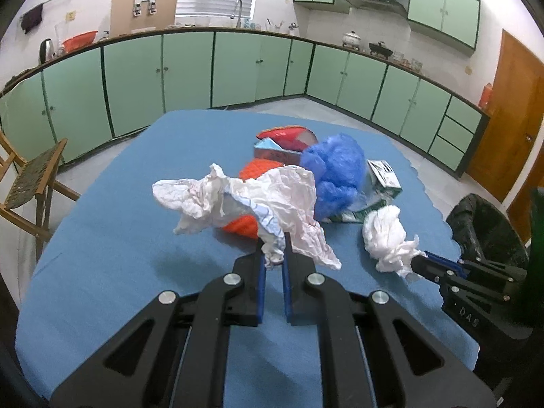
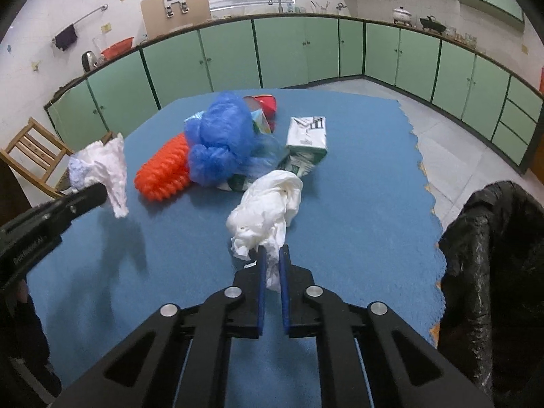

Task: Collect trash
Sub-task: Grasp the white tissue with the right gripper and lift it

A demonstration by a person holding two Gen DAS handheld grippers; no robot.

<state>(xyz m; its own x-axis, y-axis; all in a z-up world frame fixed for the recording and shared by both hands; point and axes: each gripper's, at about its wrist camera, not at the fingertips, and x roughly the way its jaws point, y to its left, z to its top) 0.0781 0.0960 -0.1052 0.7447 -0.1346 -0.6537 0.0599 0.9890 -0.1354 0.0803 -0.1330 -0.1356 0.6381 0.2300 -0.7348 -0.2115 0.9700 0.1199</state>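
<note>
My left gripper (image 1: 273, 250) is shut on a crumpled white paper wrapper (image 1: 258, 197) and holds it above the blue table; it also shows in the right wrist view (image 2: 102, 166). My right gripper (image 2: 272, 255) is shut on a white crumpled plastic bag (image 2: 268, 204), also seen in the left wrist view (image 1: 387, 234). On the table lie a blue plastic bag (image 2: 221, 139), an orange ribbed piece (image 2: 163, 170), a green and white carton (image 2: 306, 139) and a red packet (image 2: 265, 103). A bin lined with a black bag (image 2: 493, 238) stands at the table's right edge.
The blue tablecloth (image 2: 357, 204) covers the table. A wooden folding chair (image 1: 30, 176) stands left of the table. Green kitchen cabinets (image 1: 187, 68) run along the far wall and right side. A wooden door (image 1: 510, 119) is at the far right.
</note>
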